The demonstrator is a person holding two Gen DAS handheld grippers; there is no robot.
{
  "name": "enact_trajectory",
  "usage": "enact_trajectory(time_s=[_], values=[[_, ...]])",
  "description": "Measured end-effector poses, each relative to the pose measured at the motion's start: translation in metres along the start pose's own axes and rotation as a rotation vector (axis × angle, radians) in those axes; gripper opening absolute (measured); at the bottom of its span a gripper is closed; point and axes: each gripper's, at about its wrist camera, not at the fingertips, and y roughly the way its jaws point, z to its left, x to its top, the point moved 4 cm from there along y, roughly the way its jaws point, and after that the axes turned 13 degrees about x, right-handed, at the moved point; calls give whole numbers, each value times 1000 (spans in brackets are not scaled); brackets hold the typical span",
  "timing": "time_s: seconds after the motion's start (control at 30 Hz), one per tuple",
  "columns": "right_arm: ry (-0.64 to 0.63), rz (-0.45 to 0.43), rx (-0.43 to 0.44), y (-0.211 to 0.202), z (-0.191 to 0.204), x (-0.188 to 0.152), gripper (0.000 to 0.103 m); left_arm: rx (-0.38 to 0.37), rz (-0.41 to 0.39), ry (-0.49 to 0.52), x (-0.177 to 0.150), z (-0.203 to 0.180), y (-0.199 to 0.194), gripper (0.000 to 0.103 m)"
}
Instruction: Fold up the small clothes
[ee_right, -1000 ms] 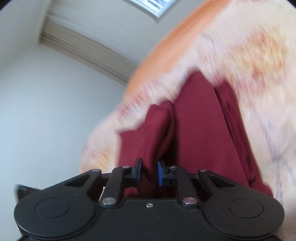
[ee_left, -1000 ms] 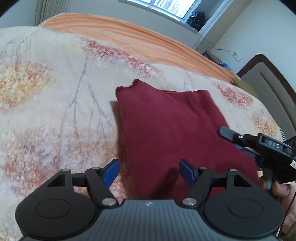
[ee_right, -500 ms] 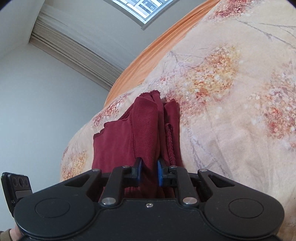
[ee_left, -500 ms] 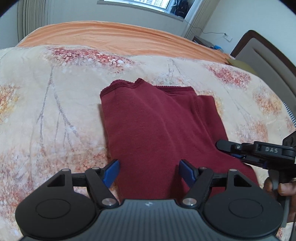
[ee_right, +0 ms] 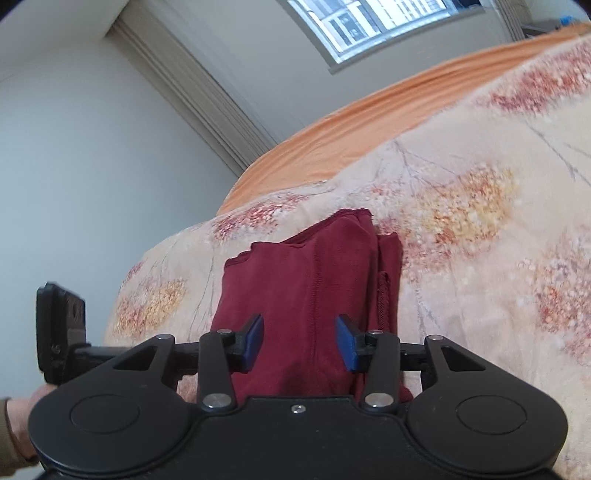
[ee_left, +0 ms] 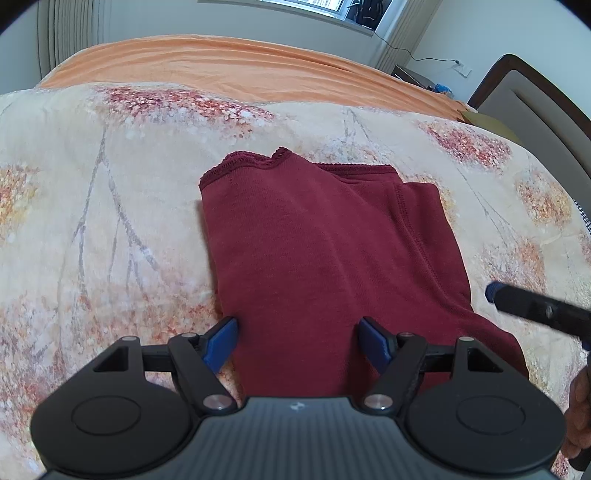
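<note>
A dark red garment [ee_left: 325, 251] lies folded flat on the flowered bedspread [ee_left: 110, 221]. My left gripper [ee_left: 297, 341] is open and empty over the garment's near edge. My right gripper [ee_right: 300, 341] is open and empty over the garment's [ee_right: 314, 280] near end. One black finger of the right gripper [ee_left: 532, 301] shows at the right of the left wrist view, just off the garment's right edge. The left gripper's body [ee_right: 61, 332] shows at the far left of the right wrist view.
An orange sheet [ee_left: 240, 70] covers the far part of the bed. A dark wooden headboard [ee_left: 535, 96] stands at the right. A window [ee_right: 384, 22] and a wall are behind the bed.
My right gripper was shut on a fold of the red garment. It has let go and now stands open, and the garment lies flat. The left gripper stayed open.
</note>
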Motion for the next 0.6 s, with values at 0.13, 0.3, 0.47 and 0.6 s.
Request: enact_trajectory(time_s=[0.13, 0.3, 0.47, 0.6], values=[[-76, 53, 14, -3, 10, -15, 47, -1, 3, 0, 0, 2, 1, 77], [-127, 42, 104, -12, 31, -18, 46, -3, 10, -14, -2, 5, 3, 77], [-105, 210, 45, 2, 2, -48, 41, -3, 16, -13, -2, 6, 2, 77], [-19, 199, 21, -21, -19, -54, 35, -4, 18, -8, -4, 8, 4, 78]])
